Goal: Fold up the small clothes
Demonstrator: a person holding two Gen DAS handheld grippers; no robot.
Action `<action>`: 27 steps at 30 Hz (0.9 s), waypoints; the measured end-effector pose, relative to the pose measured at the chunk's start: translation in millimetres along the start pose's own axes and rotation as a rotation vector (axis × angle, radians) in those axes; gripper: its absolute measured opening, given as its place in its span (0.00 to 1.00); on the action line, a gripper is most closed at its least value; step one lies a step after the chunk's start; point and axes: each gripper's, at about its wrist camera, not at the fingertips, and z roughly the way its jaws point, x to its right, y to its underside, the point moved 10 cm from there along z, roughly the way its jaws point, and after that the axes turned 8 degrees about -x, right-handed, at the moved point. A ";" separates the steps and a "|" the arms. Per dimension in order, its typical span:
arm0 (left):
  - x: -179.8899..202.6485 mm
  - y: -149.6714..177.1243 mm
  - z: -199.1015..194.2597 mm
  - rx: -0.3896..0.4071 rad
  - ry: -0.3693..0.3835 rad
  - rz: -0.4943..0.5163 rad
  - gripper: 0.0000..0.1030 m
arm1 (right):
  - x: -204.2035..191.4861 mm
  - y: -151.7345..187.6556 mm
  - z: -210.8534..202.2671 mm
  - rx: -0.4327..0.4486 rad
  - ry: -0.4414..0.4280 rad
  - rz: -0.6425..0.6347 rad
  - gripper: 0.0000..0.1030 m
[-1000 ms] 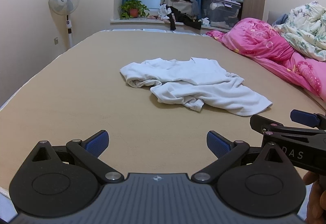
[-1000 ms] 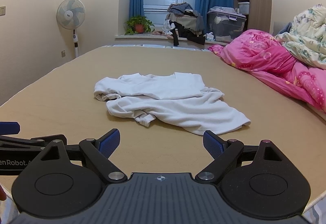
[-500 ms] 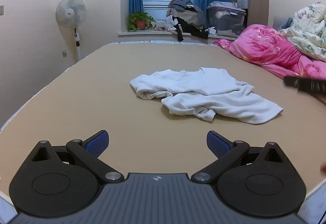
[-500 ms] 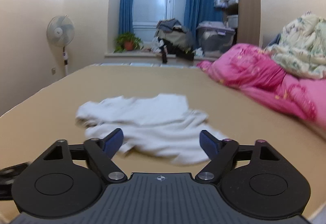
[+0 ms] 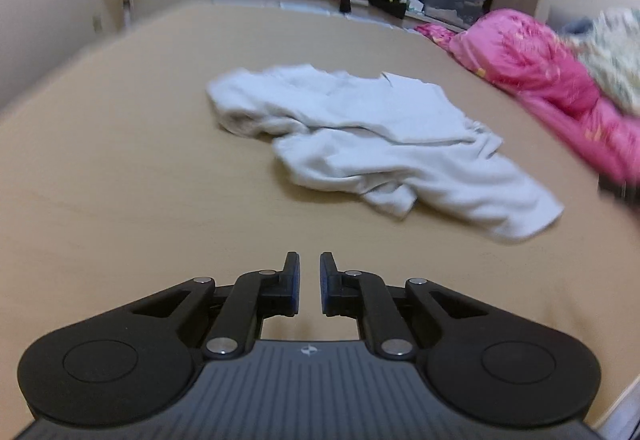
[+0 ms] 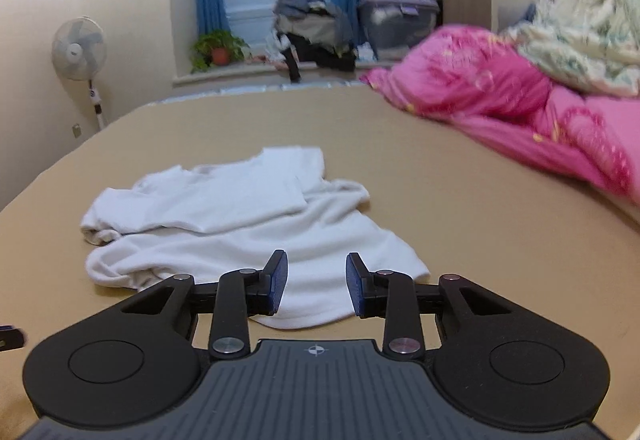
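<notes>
White, crumpled cotton garment (image 5: 376,143) lies unfolded on the tan bed (image 5: 120,167); left tool (image 5: 309,284) nearly clenched, right tool (image 6: 317,282) released, both empty: grip opposite corners first.

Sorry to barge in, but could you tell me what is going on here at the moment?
A person holding a claw in each hand is about to fold a crumpled white shirt lying on a tan bed. Nothing is gripped yet. The left claw is short of the shirt, over bare bed, its pads nearly together with a narrow gap and nothing between them. The right claw is partly open at the shirt's near edge; whether it touches the cloth is unclear. A pink quilt lies on the right.
</notes>
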 end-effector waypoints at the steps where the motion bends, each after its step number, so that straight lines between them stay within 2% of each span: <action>1: 5.1 -9.0 14.8 -0.021 0.042 -0.050 0.10 | 5.3 -0.1 6.5 -0.018 0.003 0.012 0.33; 3: 13.7 -26.2 40.9 -0.041 0.104 -0.142 0.12 | 14.9 0.3 15.8 -0.045 0.009 0.039 0.33; 6: 18.4 -45.3 79.0 -0.076 0.119 -0.238 0.14 | 31.7 0.1 28.3 -0.072 0.018 0.075 0.35; 7: 23.1 -53.4 91.2 -0.092 0.149 -0.277 0.22 | 38.6 -0.7 33.4 -0.077 0.028 0.083 0.37; 8: 19.1 -49.5 105.7 -0.123 0.145 -0.294 0.37 | 44.2 -1.4 38.5 -0.079 0.040 0.084 0.39; 9: 20.8 -49.7 118.9 -0.155 0.171 -0.323 0.44 | 50.6 -2.3 45.8 -0.081 0.056 0.079 0.40; 10: 17.9 -46.5 133.5 -0.182 0.164 -0.340 0.48 | 56.0 -2.5 52.9 -0.084 0.070 0.075 0.42; 12: 15.2 -48.4 146.7 -0.162 0.104 -0.316 0.42 | 71.5 -1.0 70.8 -0.101 0.098 0.084 0.44; 13: 16.8 -52.6 149.3 -0.155 0.067 -0.278 0.15 | 79.0 0.7 80.6 -0.113 0.111 0.098 0.44; 15: 11.5 -51.6 154.5 -0.177 0.036 -0.221 0.09 | 89.8 5.7 99.2 -0.136 0.126 0.124 0.49; 18: 0.4 -55.1 127.9 -0.170 0.036 -0.117 0.07 | 95.8 10.9 125.9 -0.163 0.126 0.135 0.53; 22: -42.8 -36.8 52.5 -0.209 0.022 0.051 0.06 | 94.2 9.3 149.1 -0.154 0.133 0.113 0.62; 24: -66.9 -19.5 10.5 -0.232 0.044 0.087 0.06 | 92.5 11.3 156.7 -0.157 0.132 0.107 0.62; 27: -99.5 -13.3 -34.5 -0.179 0.025 0.111 0.06 | 89.9 14.1 162.0 -0.170 0.115 0.094 0.64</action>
